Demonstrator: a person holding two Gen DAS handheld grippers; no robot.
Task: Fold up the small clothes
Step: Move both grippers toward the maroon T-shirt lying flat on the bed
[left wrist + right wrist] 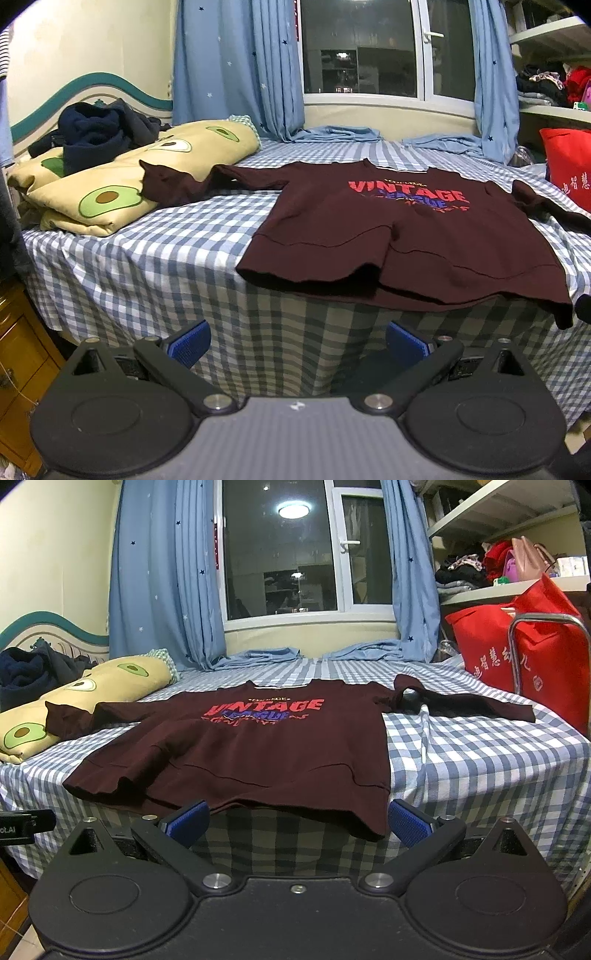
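Lying flat and face-up on the checked bed [147, 258], a maroon sweatshirt [369, 236] with a red and blue "VINTAGE" print is spread near the bed's front edge, its hem draping a little over that edge and its collar pointing toward the window [362, 48]. One sleeve reaches out toward the bed's left side, its cuff resting on an avocado-print pillow [110, 188]; the other sleeve stretches toward the right side, ending near a red bag [517, 650]. A heap of dark clothes [92, 129] sits on the pillow by the headboard corner. Blue star curtains [166, 572] hang at the far edge, their ends pooled on the sheet. The left gripper [297, 343] is released, its blue pads spread wide, held in front of the bed's front edge, left of the hem and touching nothing. The right gripper [297, 818] is likewise released and empty, poised just below the overhanging hem, with its fingers [408, 821] to either side of the cloth's lower right part.
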